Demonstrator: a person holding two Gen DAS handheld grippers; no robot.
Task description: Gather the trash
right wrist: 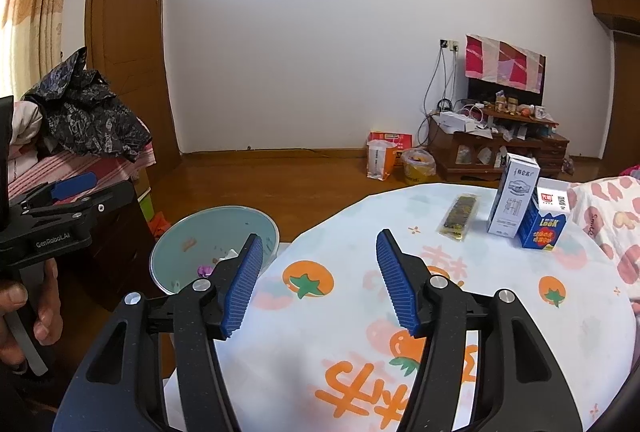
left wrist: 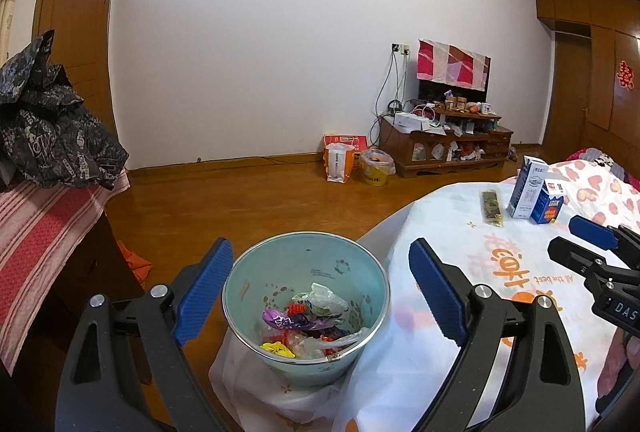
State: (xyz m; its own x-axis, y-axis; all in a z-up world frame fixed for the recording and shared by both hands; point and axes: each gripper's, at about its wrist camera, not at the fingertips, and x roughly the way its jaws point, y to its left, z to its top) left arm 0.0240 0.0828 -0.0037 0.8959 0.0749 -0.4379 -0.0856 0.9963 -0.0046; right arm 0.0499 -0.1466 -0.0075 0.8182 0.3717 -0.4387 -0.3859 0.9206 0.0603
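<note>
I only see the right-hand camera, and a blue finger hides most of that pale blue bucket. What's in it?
Observer: The left camera looks into the bucket: crumpled trash, including a purple wrapper, a yellow wrapper and clear plastic.
Operator: Is it full?
Observer: No, the trash covers only the bottom; the walls are mostly bare.
Operator: Is the left gripper holding something?
Observer: The left gripper is open, with nothing between its fingers.
</note>
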